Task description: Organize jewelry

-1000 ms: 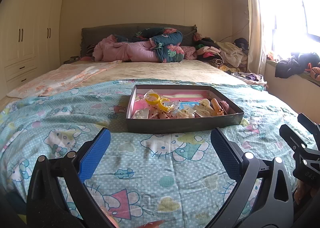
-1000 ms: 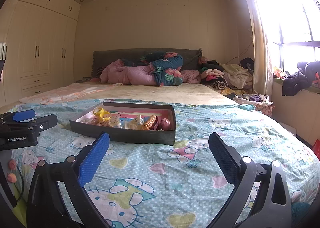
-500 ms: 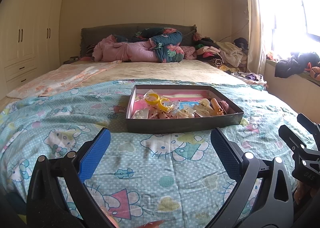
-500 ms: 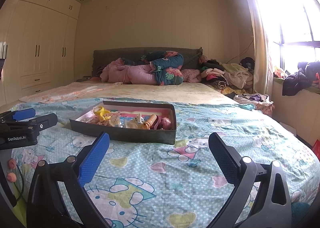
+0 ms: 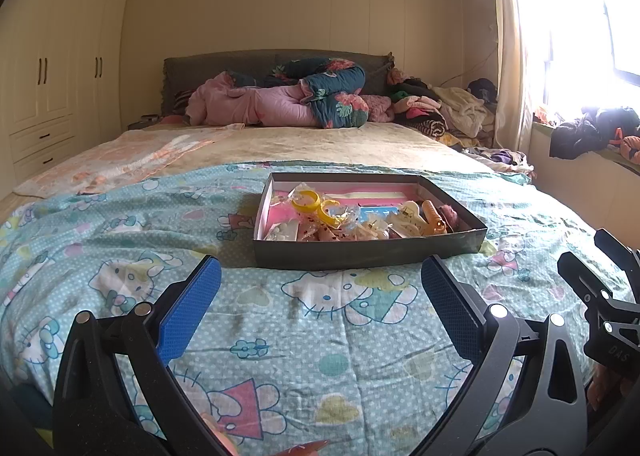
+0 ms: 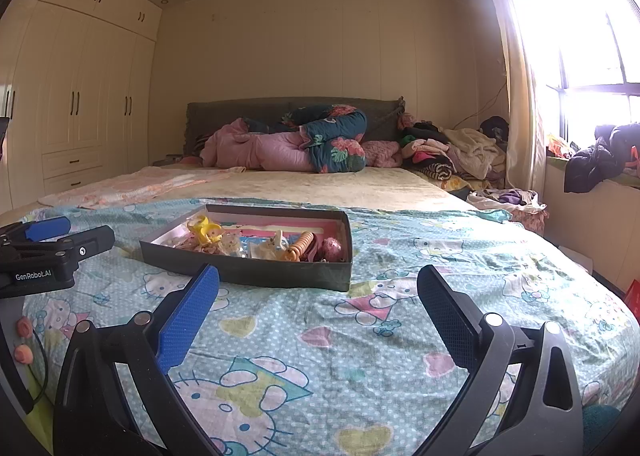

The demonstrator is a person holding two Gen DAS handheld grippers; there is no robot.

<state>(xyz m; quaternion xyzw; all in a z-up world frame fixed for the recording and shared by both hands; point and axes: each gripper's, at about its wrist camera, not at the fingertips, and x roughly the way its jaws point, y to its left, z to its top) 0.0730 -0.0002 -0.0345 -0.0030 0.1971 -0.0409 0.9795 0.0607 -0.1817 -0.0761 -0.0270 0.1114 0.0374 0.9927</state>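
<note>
Lying jumbled in the box (image 5: 370, 252) on the bed (image 5: 280, 336), the jewelry (image 5: 352, 218) fits either a sort yet to come or a finished gathering, while the left gripper (image 5: 320, 288) and right gripper (image 6: 318, 294) hover short of it, jaws wide and empty.

On the cartoon-print quilt (image 5: 120, 240) sits a dark tray (image 5: 360, 254) of jewelry (image 5: 352, 216), the left gripper (image 5: 320, 276) spread wide and empty just short of it, the right gripper (image 5: 608, 292) at the right edge.
</note>
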